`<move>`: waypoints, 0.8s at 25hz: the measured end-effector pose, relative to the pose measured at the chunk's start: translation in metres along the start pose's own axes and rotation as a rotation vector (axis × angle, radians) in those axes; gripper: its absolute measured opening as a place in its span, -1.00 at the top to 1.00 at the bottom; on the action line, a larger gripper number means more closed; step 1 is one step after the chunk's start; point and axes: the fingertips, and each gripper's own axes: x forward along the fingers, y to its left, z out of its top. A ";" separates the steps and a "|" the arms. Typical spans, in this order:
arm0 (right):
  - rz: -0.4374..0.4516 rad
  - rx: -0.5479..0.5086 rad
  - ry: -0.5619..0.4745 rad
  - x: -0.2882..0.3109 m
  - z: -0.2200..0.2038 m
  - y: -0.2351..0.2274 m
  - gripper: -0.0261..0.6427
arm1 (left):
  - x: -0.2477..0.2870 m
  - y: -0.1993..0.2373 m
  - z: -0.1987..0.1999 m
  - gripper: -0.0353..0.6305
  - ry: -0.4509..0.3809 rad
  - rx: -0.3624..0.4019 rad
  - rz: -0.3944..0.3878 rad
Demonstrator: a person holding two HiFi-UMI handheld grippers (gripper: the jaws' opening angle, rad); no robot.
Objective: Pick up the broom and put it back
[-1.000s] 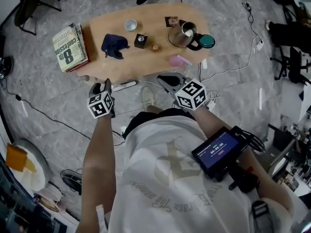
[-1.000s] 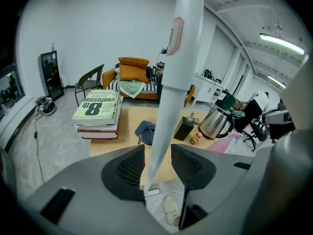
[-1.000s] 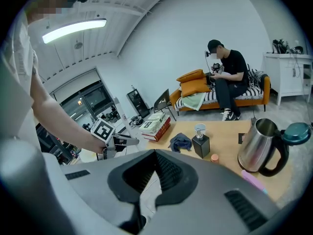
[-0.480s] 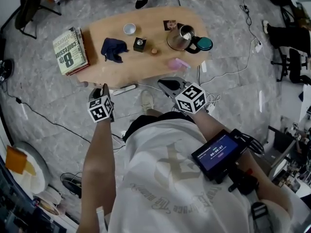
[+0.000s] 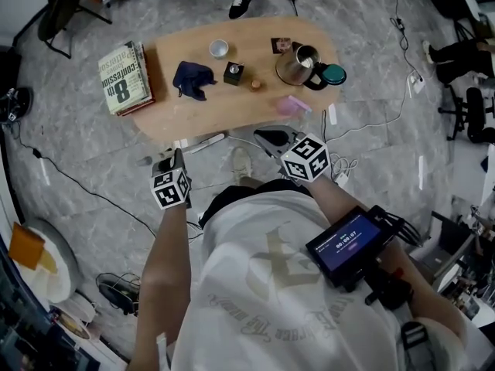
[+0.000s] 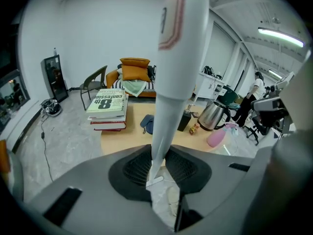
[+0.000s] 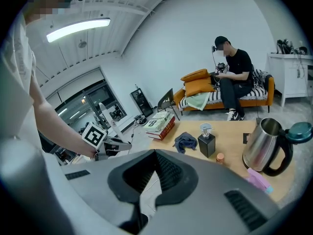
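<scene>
In the left gripper view a thick white broom handle point(image 6: 178, 67) rises from between the dark pads and runs up out of the top of the frame. My left gripper point(image 6: 157, 166) has just been closing and is now shut on the handle. In the head view the left gripper point(image 5: 172, 161) hangs over the floor by the table's near edge. The right gripper view shows it at the left point(image 7: 111, 145), with the white handle point(image 7: 104, 112) sticking up from it. My right gripper point(image 5: 271, 138) point(image 7: 155, 168) is shut with nothing in it. The broom's head is out of sight.
A low wooden table point(image 5: 232, 110) stands ahead with a stack of books point(image 5: 124, 78), a blue cloth point(image 5: 193, 78), a steel kettle point(image 5: 298, 64) and a pink bottle point(image 5: 292, 105). Cables point(image 5: 371, 118) trail over the floor. A person point(image 7: 234, 77) sits on an orange sofa.
My left gripper has drawn back from the table's edge and a little to the right. The right gripper has shifted only slightly.
</scene>
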 end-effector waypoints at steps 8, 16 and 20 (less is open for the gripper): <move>0.015 -0.011 0.026 -0.001 -0.002 0.001 0.87 | -0.022 0.000 -0.009 0.61 -0.015 0.015 -0.010; 0.044 -0.034 0.037 0.006 -0.010 0.029 0.87 | -0.053 0.004 -0.020 0.61 -0.051 0.014 -0.009; 0.062 -0.057 0.033 0.009 -0.010 0.047 0.87 | -0.076 0.010 -0.029 0.61 -0.083 -0.016 0.002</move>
